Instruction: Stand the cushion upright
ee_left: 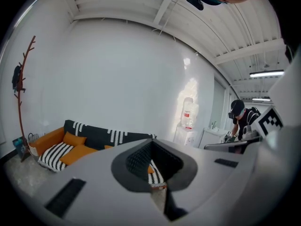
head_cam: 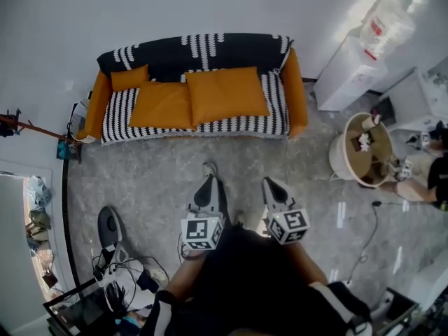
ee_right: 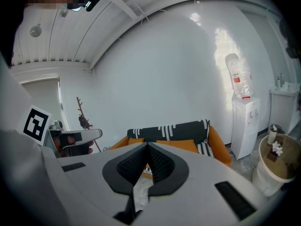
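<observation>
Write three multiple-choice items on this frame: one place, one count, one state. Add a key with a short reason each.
1. In the head view, where does the water dispenser stand relative to the sofa?
A) to its left
B) to its right
C) in front of it

2. How many orange cushions are on the sofa?
A) one
B) three
C) five

3. The fingers of the left gripper and right gripper are:
A) shut, with nothing between them
B) wide open
C) clamped on a cushion

Key:
1 B, it stands by the wall past the sofa's right arm.
2 B, one small and two larger ones show on the seat.
3 A, both gripper views show the fingers together, well short of the sofa.
</observation>
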A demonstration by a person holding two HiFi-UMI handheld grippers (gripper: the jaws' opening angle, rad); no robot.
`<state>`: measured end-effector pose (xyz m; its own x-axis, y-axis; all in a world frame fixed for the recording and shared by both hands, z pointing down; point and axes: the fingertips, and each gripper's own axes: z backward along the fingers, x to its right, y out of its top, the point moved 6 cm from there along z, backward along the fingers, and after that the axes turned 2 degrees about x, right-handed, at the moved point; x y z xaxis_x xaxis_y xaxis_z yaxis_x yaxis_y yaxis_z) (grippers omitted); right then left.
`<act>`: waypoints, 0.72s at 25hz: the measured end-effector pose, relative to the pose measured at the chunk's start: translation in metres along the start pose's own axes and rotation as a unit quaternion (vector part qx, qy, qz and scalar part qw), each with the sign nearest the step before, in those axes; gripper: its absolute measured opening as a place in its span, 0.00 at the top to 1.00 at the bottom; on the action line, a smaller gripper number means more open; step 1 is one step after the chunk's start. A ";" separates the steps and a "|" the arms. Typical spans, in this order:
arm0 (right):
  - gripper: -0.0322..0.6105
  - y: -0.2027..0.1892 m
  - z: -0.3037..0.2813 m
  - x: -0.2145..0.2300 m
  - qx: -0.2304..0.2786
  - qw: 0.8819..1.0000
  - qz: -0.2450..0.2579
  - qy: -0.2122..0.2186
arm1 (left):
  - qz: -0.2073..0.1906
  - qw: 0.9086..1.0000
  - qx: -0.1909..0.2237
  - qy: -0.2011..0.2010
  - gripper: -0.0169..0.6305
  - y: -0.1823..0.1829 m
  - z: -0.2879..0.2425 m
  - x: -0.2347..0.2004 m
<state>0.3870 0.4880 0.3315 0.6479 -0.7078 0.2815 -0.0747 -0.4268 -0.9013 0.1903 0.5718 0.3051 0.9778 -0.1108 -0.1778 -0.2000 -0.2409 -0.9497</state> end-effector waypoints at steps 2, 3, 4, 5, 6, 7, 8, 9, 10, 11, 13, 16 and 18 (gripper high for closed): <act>0.96 0.006 -0.014 0.007 -0.002 1.000 -0.001 -0.004 | 0.002 1.000 -0.002 -0.002 0.98 0.001 -0.018 -0.007; 0.96 0.009 -0.023 0.011 -0.004 1.000 -0.001 -0.006 | 0.002 1.000 -0.003 -0.003 0.98 0.003 -0.027 -0.011; 0.96 0.012 -0.032 0.014 -0.004 1.000 0.000 -0.008 | 0.003 1.000 -0.004 -0.004 0.98 0.005 -0.037 -0.016; 0.96 0.016 -0.041 0.017 -0.005 1.000 0.000 -0.009 | 0.003 1.000 -0.005 -0.005 0.98 0.007 -0.047 -0.021; 0.96 0.020 -0.050 0.021 -0.007 1.000 0.000 -0.012 | 0.003 1.000 -0.007 -0.007 0.98 0.010 -0.057 -0.026; 0.96 0.025 -0.060 0.024 -0.008 1.000 -0.001 -0.015 | 0.003 1.000 -0.008 -0.009 0.98 0.013 -0.068 -0.031; 0.96 0.030 -0.071 0.028 -0.008 1.000 0.000 -0.017 | 0.003 1.000 -0.008 -0.011 0.98 0.018 -0.080 -0.037; 0.96 0.037 -0.084 0.030 -0.007 1.000 0.002 -0.018 | 0.003 1.000 -0.007 -0.012 0.98 0.022 -0.093 -0.044; 0.96 0.043 -0.097 0.033 -0.007 1.000 0.003 -0.020 | 0.003 1.000 -0.007 -0.013 0.98 0.027 -0.106 -0.052; 0.96 0.048 -0.110 0.035 -0.009 1.000 0.002 -0.023 | 0.003 1.000 -0.008 -0.013 0.98 0.031 -0.118 -0.060; 0.96 0.059 -0.134 0.036 -0.011 1.000 -0.001 -0.028 | -0.001 1.000 -0.013 -0.014 0.98 0.039 -0.138 -0.078; 0.96 0.076 -0.172 0.035 -0.017 0.999 -0.001 -0.035 | -0.003 1.000 -0.021 -0.020 0.98 0.053 -0.171 -0.106; 0.96 0.088 -0.199 0.036 -0.019 0.999 -0.003 -0.040 | -0.003 0.999 -0.023 -0.024 0.98 0.064 -0.196 -0.126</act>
<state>0.2526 0.3131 0.3280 0.7062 -0.6589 0.2591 -0.0980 -0.4534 -0.8859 0.0422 0.3813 0.3177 0.9806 -0.0634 -0.1857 -0.1961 -0.2852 -0.9382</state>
